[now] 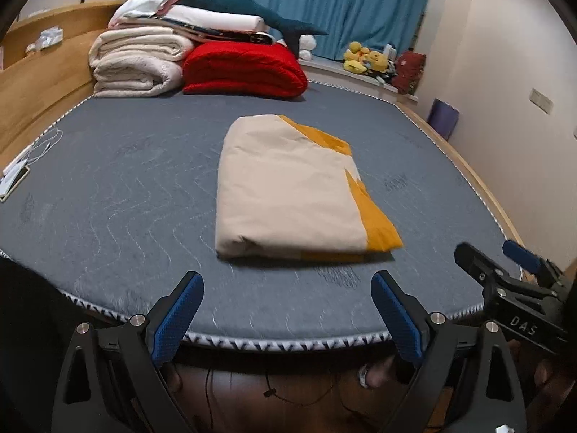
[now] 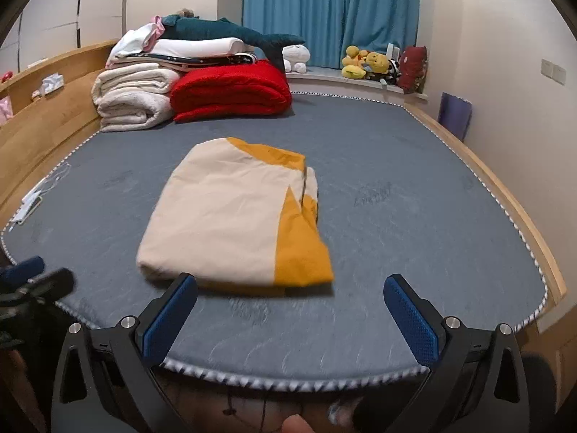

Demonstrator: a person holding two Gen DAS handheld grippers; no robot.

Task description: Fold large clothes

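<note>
Your left gripper (image 1: 286, 301) and right gripper (image 2: 290, 305) hang over the near edge of the grey quilted mattress (image 1: 108, 187), jaws spread wide with nothing between the blue pads. Just beyond them lies the folded cream-and-mustard fabric bundle (image 1: 292, 187), a neat thick rectangle (cream on top, mustard showing along its right side), resting flat at the mattress's middle. It sits well apart from the red folded blanket (image 1: 245, 68) at the far end.

Cream-and-mustard folded garment (image 1: 292, 187), grey wave-stitched mattress (image 1: 119, 195), red blanket (image 1: 245, 68)
</note>
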